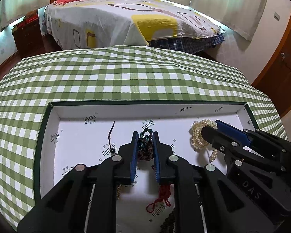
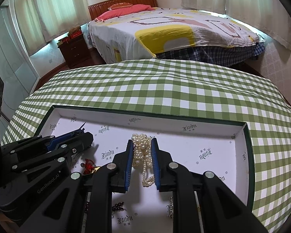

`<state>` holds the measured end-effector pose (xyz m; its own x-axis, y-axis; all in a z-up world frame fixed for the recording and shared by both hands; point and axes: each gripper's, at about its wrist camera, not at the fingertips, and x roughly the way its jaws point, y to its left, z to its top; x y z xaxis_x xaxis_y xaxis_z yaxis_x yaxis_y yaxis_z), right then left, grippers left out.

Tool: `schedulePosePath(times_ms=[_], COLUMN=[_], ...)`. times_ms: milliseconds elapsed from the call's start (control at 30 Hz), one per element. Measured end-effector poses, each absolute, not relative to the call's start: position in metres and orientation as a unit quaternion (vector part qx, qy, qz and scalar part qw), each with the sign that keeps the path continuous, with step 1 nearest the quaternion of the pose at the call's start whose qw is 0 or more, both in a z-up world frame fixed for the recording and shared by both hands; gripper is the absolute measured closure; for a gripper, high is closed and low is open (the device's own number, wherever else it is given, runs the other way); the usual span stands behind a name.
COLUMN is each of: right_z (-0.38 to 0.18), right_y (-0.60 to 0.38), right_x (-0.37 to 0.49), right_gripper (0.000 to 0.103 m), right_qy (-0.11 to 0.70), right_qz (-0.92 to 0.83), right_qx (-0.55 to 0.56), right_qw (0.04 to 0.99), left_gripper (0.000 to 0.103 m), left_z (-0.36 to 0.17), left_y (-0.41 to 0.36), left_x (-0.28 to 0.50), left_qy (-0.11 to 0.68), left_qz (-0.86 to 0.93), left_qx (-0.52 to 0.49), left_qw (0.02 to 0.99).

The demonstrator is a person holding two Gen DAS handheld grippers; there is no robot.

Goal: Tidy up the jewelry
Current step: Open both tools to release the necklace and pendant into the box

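A shallow white box point(image 1: 54, 116) point(image 2: 240, 134) with a dark green rim lies on the green checked tablecloth. My left gripper point(image 1: 145, 136) is shut on a dark green and brown braided cord bundle point(image 1: 145, 145) inside the box; it also shows in the right wrist view point(image 2: 85, 137). My right gripper point(image 2: 142, 141) is shut on a bunched pearl necklace point(image 2: 142, 155), also seen in the left wrist view point(image 1: 198, 136). A red knotted cord point(image 1: 161, 198) point(image 2: 88, 166) and dark beads point(image 2: 118, 207) lie on the box floor.
The table with the checked cloth point(image 1: 126, 73) extends beyond the box. A bed point(image 1: 126, 19) stands behind it, with a dark nightstand point(image 1: 27, 36) to its left. A thin dark cord with a bead point(image 1: 111, 136) lies in the box's left part.
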<state>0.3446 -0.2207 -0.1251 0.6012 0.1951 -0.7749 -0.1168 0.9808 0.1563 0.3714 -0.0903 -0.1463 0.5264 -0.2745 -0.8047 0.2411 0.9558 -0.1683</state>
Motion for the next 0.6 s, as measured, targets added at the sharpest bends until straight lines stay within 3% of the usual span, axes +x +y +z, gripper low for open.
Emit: schedulePosePath(times_ms=[100,267,600], right_z=[-0.126,-0.127,-0.128], right_y=[-0.221,-0.221,-0.221], right_x=[0.344,0.343,0.34], right_gripper=[0.067,0.067,0.066], right_qy=[0.44,0.44,0.442], right_qz=[0.086,0.086,0.086], right_qx=[0.046,0.044,0.036], right_qw=[0.893,0.893,0.892], left_gripper=[0.07,0.069,0.052], left_z=[-0.146,-0.146,-0.138], left_y=[-0.09,-0.089,-0.079], left_x=[0.371,0.37,0.364], left_qy=[0.462,0.461,0.445], left_qz=[-0.149,-0.147,-0.129], left_qx=[-0.02,-0.022,-0.017], left_qw=[0.874,0.875,0.886])
